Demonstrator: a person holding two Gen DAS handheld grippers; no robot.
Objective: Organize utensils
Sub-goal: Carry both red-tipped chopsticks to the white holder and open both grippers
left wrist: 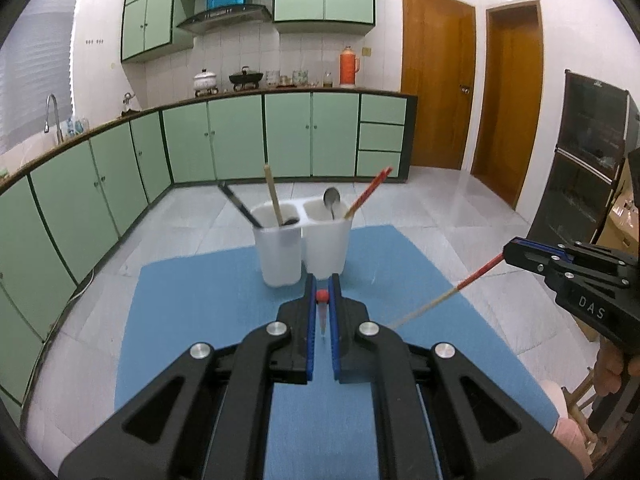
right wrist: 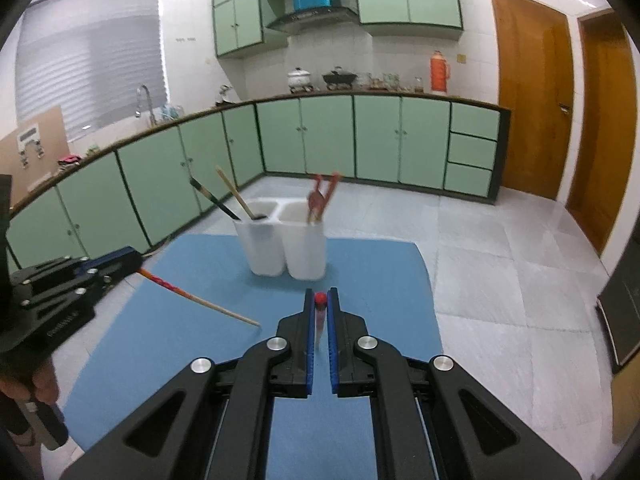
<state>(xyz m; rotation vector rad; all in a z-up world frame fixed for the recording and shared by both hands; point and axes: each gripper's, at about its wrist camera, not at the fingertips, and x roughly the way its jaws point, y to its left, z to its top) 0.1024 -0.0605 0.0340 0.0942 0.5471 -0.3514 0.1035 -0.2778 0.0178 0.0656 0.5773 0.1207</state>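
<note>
Left gripper: the black left gripper with blue pads [left wrist: 322, 280] is closed on a red-and-cream chopstick [right wrist: 192, 298]; in the right wrist view the stick runs from its tip down toward the mat.
Right gripper: the black right gripper with blue pads [right wrist: 320, 295] is closed on a second red-and-cream chopstick [left wrist: 448, 295], which slopes down the same way in the left wrist view.
Hands: a person's hand [right wrist: 38, 384] is on the left gripper's handle.
Holder: a white plastic utensil holder with two compartments [left wrist: 300, 248] stands on the mat, just beyond both grippers.
Left compartment: a dark-handled utensil [left wrist: 239, 206] and a cream wooden handle [left wrist: 273, 194] lean in it.
Right compartment: a metal spoon [left wrist: 332, 200] and a red chopstick [left wrist: 370, 190] stand in it.
Mat: a blue rectangular mat [left wrist: 192, 300] covers the table.
Background: green kitchen cabinets [left wrist: 240, 136] and brown wooden doors [left wrist: 436, 80].
</note>
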